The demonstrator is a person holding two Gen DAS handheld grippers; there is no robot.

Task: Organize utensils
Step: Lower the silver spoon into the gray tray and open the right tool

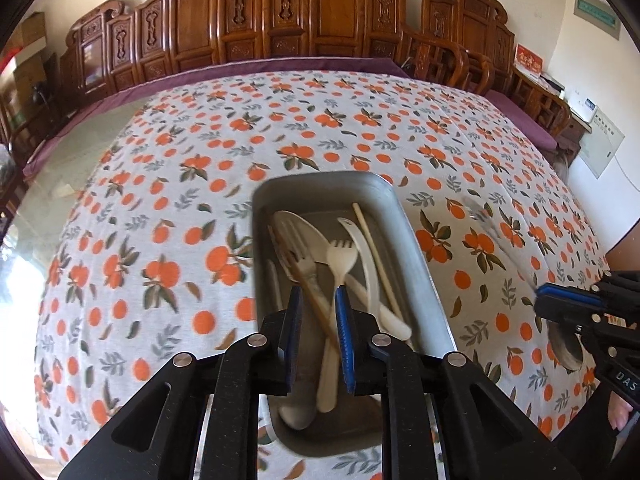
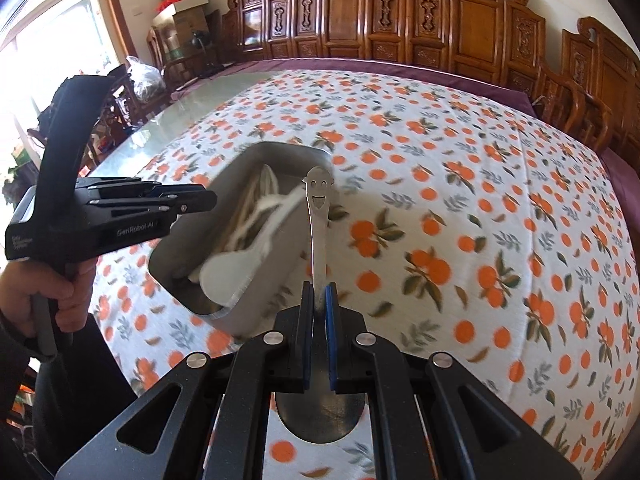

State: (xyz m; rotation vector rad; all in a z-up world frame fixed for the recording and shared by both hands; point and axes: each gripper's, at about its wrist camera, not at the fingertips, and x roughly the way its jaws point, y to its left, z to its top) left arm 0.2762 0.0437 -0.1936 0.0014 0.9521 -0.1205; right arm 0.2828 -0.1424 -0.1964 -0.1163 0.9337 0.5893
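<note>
A metal tray (image 1: 416, 248) sits on the orange-print tablecloth and holds several pale utensils: a spoon (image 1: 298, 236), a fork (image 1: 340, 258), chopsticks (image 1: 376, 256) and others. My left gripper (image 1: 318, 304) hovers open over the tray's near end, holding nothing. My right gripper (image 2: 319, 300) is shut on a steel spoon (image 2: 318, 216) with a smiley-face handle end pointing forward; its bowl (image 2: 320, 416) hangs below the fingers. It stands just right of the tray (image 2: 276, 240). In the left wrist view the right gripper (image 1: 568, 300) is at the right edge.
The tablecloth (image 1: 200, 184) covers a glass-topped table; bare glass (image 2: 168, 128) shows at the far left. Carved wooden chairs (image 1: 280, 12) line the far side. Cardboard boxes (image 2: 184, 0) stand by the window. The left gripper's body (image 2: 100, 216) is held left of the tray.
</note>
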